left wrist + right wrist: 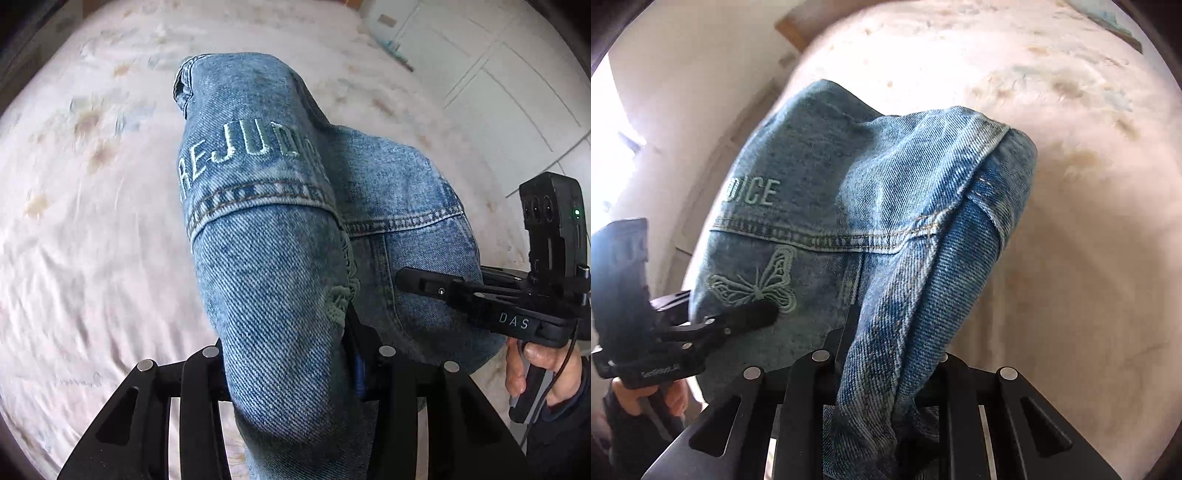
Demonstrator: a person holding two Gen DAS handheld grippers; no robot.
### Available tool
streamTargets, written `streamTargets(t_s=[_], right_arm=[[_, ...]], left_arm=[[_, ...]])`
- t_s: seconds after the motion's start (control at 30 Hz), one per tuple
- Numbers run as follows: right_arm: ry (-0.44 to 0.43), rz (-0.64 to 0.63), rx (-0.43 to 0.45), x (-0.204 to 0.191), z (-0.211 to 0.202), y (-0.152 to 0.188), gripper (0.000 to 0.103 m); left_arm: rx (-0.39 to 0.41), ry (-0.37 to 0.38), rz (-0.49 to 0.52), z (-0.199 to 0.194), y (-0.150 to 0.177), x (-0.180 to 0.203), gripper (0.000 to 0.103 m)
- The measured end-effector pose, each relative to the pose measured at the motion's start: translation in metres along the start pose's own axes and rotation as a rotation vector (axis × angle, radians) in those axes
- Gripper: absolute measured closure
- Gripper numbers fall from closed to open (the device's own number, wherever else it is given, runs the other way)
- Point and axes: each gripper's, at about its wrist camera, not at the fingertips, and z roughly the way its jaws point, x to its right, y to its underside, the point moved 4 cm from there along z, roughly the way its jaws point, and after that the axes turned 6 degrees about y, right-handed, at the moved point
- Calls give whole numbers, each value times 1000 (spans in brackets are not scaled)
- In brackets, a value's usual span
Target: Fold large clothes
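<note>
A blue denim jacket with pale embroidered letters and a butterfly hangs in the air over the bed, held by both grippers. My left gripper is shut on a fold of the denim, which drapes over its fingers. My right gripper is shut on another bunched edge of the jacket. The right gripper also shows in the left wrist view, pinching the cloth from the right. The left gripper shows in the right wrist view at the butterfly.
A bed with a pale flowered sheet lies below; it also shows in the right wrist view. White cupboard doors stand at the far right. A pale wall is at the left of the right wrist view.
</note>
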Motion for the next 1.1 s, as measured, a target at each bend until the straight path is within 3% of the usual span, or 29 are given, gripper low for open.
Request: streamTargets(t_s=[0.07, 0.2, 0.4, 0.43, 0.47, 0.53, 0.6, 0.7, 0.77, 0.93, 1.1], right_arm=[[69, -10, -54, 0, 28, 9, 81], [133, -33, -59, -4, 39, 12, 74], [161, -60, -47, -12, 30, 5, 52], [160, -61, -32, -13, 25, 7, 43], [159, -64, -19, -13, 20, 22, 28], [173, -89, 15, -17, 5, 29, 19], [199, -108, 36, -19, -3, 37, 19], [228, -109, 86, -16, -19, 54, 15], [243, -122, 130, -14, -29, 67, 0], [294, -116, 157, 4, -29, 94, 0], [226, -34, 123, 34, -2, 105, 1]], left_arm=[[-8, 2, -34, 17, 13, -11, 55], [25, -8, -35, 23, 16, -20, 41], [14, -81, -66, -1, -9, -25, 38], [22, -92, -59, -7, -15, -28, 37], [35, -103, -45, -13, -10, -27, 34], [78, -132, -14, -29, -1, -28, 23], [125, -184, 19, -43, 10, -32, 1], [180, -228, 30, -58, 22, -30, 1], [200, -231, 42, -60, 34, -33, 1], [209, -267, 76, -39, 40, -32, 0], [273, -259, 84, -29, 54, -39, 0]])
